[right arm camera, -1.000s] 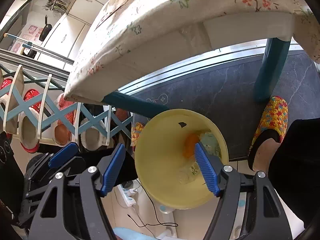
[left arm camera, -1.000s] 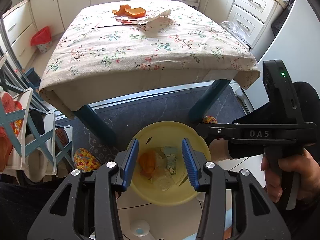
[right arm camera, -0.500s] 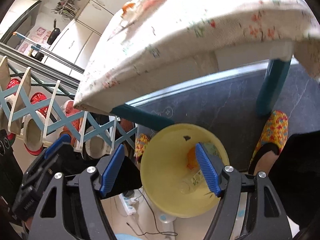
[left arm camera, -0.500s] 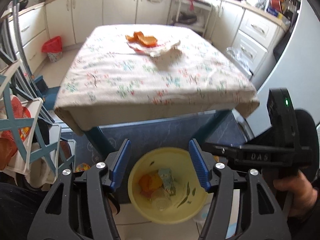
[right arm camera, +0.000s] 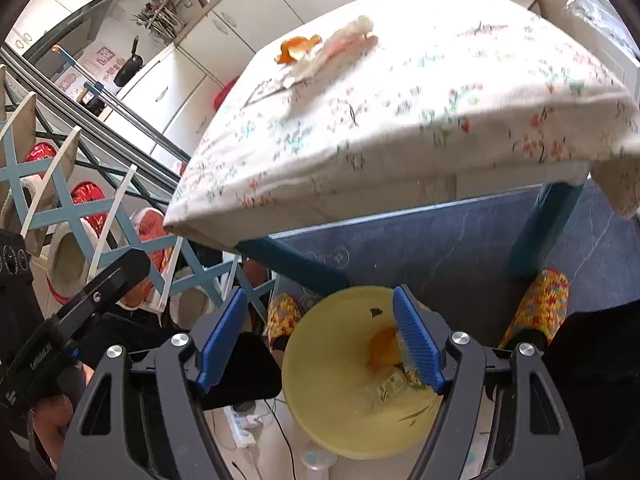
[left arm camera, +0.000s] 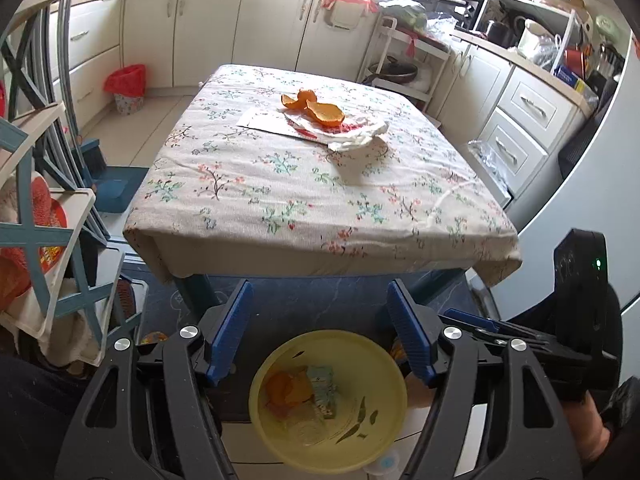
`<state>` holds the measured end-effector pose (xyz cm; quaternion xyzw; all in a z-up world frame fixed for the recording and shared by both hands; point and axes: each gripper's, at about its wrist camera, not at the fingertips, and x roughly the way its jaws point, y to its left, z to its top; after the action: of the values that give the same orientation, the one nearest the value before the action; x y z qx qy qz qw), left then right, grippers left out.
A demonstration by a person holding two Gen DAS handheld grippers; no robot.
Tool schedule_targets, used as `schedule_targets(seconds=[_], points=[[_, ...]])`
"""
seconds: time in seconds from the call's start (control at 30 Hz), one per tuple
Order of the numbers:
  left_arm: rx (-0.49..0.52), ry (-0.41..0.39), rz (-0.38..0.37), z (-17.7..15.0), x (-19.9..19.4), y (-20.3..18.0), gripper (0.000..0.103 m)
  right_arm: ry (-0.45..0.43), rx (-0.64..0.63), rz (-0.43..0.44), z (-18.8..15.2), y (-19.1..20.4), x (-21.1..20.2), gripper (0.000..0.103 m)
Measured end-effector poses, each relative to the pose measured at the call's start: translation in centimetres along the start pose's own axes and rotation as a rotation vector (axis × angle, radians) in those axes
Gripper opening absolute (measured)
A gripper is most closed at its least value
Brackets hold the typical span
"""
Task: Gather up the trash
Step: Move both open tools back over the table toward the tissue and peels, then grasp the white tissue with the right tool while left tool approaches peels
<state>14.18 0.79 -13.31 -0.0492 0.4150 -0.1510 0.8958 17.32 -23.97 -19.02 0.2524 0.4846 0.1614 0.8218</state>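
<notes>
A yellow bowl (left arm camera: 372, 376) sits low below both grippers and holds orange peel and bits of packaging; it appears again in the right wrist view (right arm camera: 332, 360). On the floral-cloth table (left arm camera: 280, 184) lie more orange peel (left arm camera: 316, 108), a crumpled white wrapper (left arm camera: 356, 134) and a flat sheet of paper (left arm camera: 260, 122). My left gripper (left arm camera: 320, 300) hangs above the bowl, short of the table's near edge; its jaws are opening and nothing is between them. My right gripper (right arm camera: 320, 304) is open and empty over the bowl's rim. The peel (right arm camera: 296, 48) and wrapper (right arm camera: 348, 38) lie far across the table (right arm camera: 400, 120).
A blue and white rack (left arm camera: 36, 232) with slippers stands at the left. A red-bagged bin (left arm camera: 126, 80) and a blue dustpan (left arm camera: 112, 188) sit by the cabinets. A white appliance (left arm camera: 580, 160) is to the right. The person's patterned slippers (right arm camera: 548, 304) rest on the dark mat; a power strip (right arm camera: 244, 424) lies on the floor.
Both grippers have risen and tipped upward, so the table top fills more of each view and the bowl sits lower. The left jaws have spread wider.
</notes>
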Motion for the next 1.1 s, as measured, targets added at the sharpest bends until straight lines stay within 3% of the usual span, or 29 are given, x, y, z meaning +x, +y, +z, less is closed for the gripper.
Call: schedule_targets(seconds=[0.27,0.4,0.53,0.83,1.0,1.03,1.1], points=[[0.015,-0.048,0.004,5.2,0.5,1.1,0.069,-0.077,-0.006,0.023,3.0,0.3,-1.2,0.072],[0.048,-0.054,0.025,8.3,1.7,1.6,0.07,-0.083,0.011,0.042,5.7,0.1,-0.9,0.072],[0.019,-0.032,0.019,10.8,3.8,2.8,0.071,-0.079,0.049,0.069,9.3,-0.2,0.1,0.072],[0.01,-0.013,0.045,15.2,7.9,4.0,0.072,-0.049,0.143,0.041,18.8,-0.7,6.3,0.072],[0.003,0.008,0.054,16.7,10.0,5.0,0.072,-0.058,0.178,0.03,21.7,-1.6,9.6,0.07],[0.008,0.007,0.054,16.9,10.2,5.0,0.073,-0.06,0.173,0.027,22.2,-1.8,9.7,0.064],[0.017,0.008,0.058,17.7,11.2,5.1,0.074,-0.03,0.168,0.061,23.2,-2.1,10.6,0.038]])
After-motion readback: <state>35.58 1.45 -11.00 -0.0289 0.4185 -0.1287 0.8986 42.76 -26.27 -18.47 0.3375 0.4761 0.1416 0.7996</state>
